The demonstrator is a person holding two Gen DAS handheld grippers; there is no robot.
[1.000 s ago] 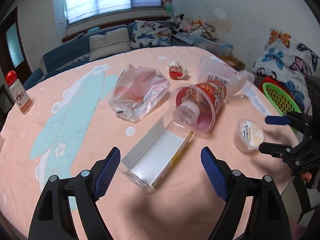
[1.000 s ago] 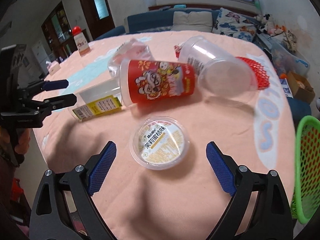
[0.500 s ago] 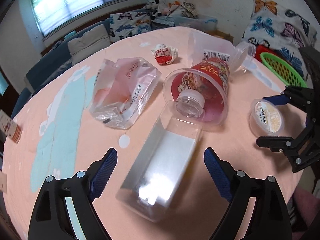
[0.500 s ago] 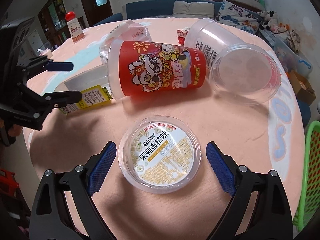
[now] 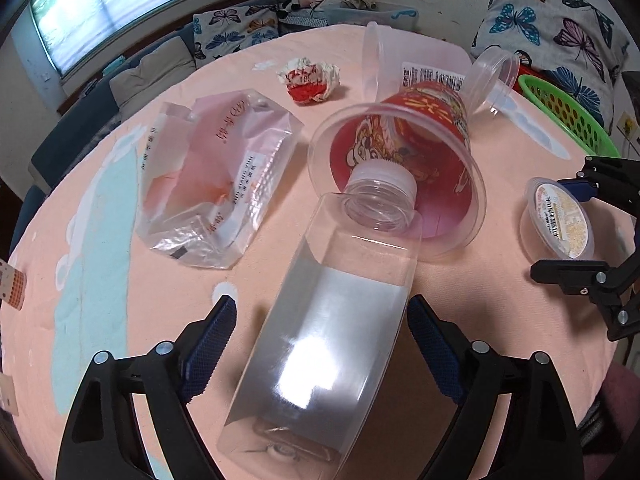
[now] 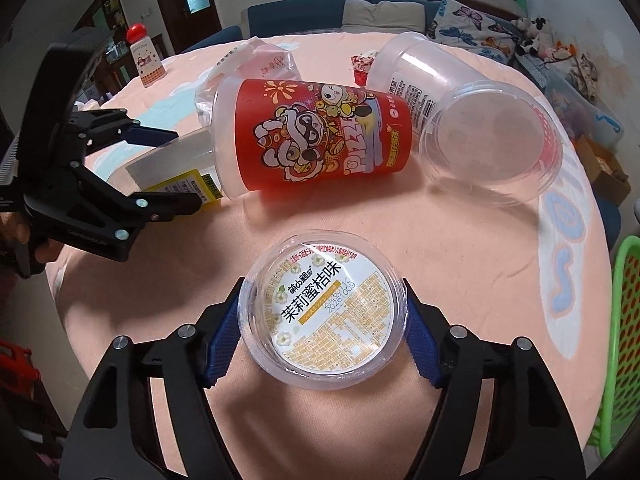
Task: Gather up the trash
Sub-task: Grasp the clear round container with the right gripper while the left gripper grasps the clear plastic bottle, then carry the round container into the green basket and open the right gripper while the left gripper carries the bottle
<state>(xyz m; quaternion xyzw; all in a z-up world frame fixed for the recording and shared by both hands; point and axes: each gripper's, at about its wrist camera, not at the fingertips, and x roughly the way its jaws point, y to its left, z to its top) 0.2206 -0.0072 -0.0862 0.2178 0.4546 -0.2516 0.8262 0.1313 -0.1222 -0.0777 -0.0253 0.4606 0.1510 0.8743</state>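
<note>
We hold our left gripper (image 5: 322, 332) low over the peach tablecloth (image 5: 500, 264), its jaws spread wide on either side of a clear square bottle (image 5: 340, 320) that lies on its side; the blue pads (image 5: 212, 344) stand just beside the bottle's flanks, and we cannot tell whether they touch it. The bottle's white-capped neck points away from us into the open mouth of a red printed cup (image 5: 404, 172), which also lies on its side. To the left of the cup rests a crumpled clear plastic bag (image 5: 216, 184) with pink print, and beyond it a balled-up red and white wrapper (image 5: 310, 80). Behind the red cup lies a large clear cup (image 5: 412, 68), tipped over with its mouth toward the table's far right edge, near a green mesh basket (image 5: 560, 108) that sits off the table. Our right gripper (image 6: 322, 340) sits at the near edge of the table with its jaws spread around a small round clear tub (image 6: 320, 316) sealed with a printed white and yellow lid; the blue pads (image 6: 224, 340) are right at the tub's rim on both sides, seemingly in contact, though a firm grip cannot be confirmed. The tub rests on the cloth. Far off at the table's left edge stands a small red-capped bottle (image 6: 145, 60).
</note>
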